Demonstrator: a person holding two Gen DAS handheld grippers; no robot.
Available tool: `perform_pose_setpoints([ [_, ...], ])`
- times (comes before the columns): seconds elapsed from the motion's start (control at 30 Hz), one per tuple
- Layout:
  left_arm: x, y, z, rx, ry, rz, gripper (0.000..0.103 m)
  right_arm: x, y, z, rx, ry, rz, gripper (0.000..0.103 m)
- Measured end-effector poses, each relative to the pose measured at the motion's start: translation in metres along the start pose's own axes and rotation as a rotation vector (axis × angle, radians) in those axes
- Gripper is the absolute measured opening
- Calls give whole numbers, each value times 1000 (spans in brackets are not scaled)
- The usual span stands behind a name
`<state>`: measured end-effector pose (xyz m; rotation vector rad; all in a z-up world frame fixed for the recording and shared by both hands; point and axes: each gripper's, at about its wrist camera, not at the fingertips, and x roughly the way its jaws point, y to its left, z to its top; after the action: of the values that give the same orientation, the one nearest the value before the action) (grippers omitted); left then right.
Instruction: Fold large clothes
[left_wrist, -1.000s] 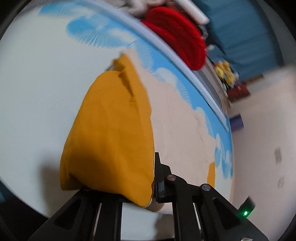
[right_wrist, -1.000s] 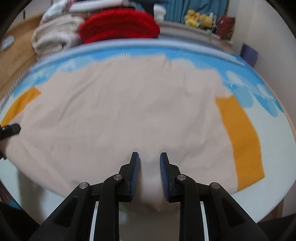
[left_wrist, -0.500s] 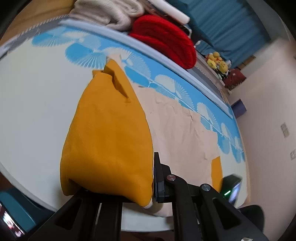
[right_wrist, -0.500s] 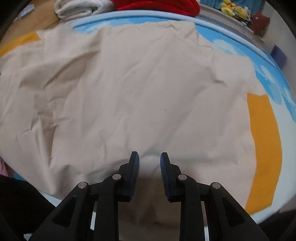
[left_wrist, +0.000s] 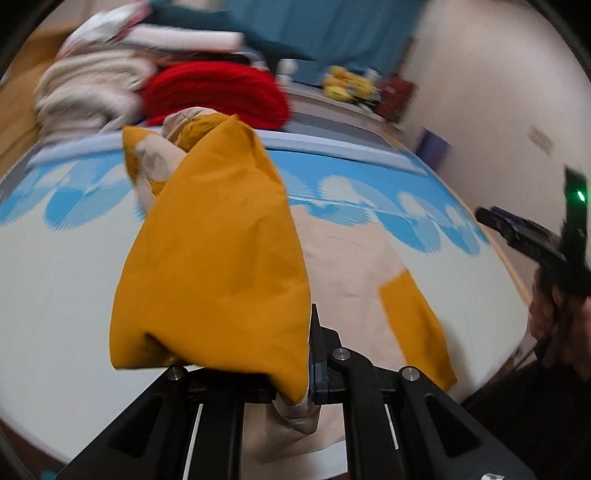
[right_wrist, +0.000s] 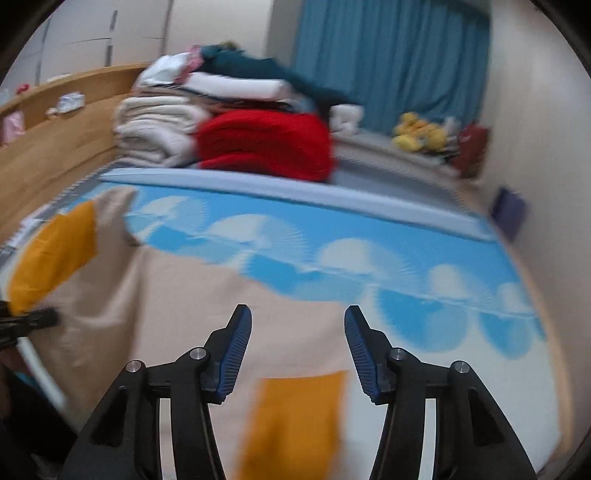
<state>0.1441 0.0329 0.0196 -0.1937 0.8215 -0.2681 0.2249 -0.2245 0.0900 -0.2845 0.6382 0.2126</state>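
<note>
A large beige garment (right_wrist: 177, 295) with orange sleeves lies spread on the blue-and-white bed sheet (right_wrist: 332, 236). In the left wrist view, one orange sleeve (left_wrist: 218, 258) hangs lifted and bunched over my left gripper (left_wrist: 308, 350). That gripper is shut on the sleeve's cloth, and its left finger is hidden under the fabric. The other orange sleeve (right_wrist: 291, 417) lies flat on the bed. My right gripper (right_wrist: 298, 317) hovers above that sleeve, its jaws opening with nothing between them. A hand holds the right gripper (left_wrist: 517, 232) at the right edge of the left wrist view.
Folded textiles are stacked at the far side of the bed: a red knit (right_wrist: 266, 144) and cream blankets (right_wrist: 155, 129). Yellow plush toys (right_wrist: 417, 134) sit in front of a blue curtain (right_wrist: 388, 55). A wooden headboard (right_wrist: 55, 140) runs along the left.
My right gripper has risen off the beige cloth and its jaws have spread wide. The left gripper has swung round and up, still carrying the orange sleeve.
</note>
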Motion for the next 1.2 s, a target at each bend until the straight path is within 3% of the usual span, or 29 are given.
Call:
perform_pose_setpoints([
  [0.13,32,-65,1,144,36,-41,8,2,-57,-24,187,66,8,54],
  [0.2,56,-104,-4,232,80,-72,8,-8,-79,-28,247,24,-3,54],
  [0.37,115,-172,-37,387,253,-162,9,-10,-99,-44,259,59,4,54],
  [0.43,136,-190,-54,453,335,-169,13,-7,-107,-45,259,66,29,55],
  [0.5,141,-198,-63,483,362,-168,29,-2,-115,-49,265,84,70,59],
  [0.57,134,-197,-61,465,361,-208,45,5,-118,-52,286,107,112,63],
  [0.6,128,-193,-57,441,354,-238,48,11,-120,-54,309,127,149,66],
  [0.7,106,-180,-49,372,349,-329,49,33,-120,-65,389,214,255,67],
  [0.8,86,-161,-42,309,321,-349,51,56,-113,-76,449,299,337,67],
  [0.9,69,-136,-32,252,288,-308,51,84,-102,-94,504,439,390,67],
  [0.97,61,-121,-28,218,268,-270,51,100,-94,-108,509,537,351,67],
  [1.13,58,-80,-20,126,254,-143,51,113,-86,-126,491,643,290,67],
  [1.2,59,-61,-23,83,261,-107,51,113,-81,-129,444,669,269,57],
])
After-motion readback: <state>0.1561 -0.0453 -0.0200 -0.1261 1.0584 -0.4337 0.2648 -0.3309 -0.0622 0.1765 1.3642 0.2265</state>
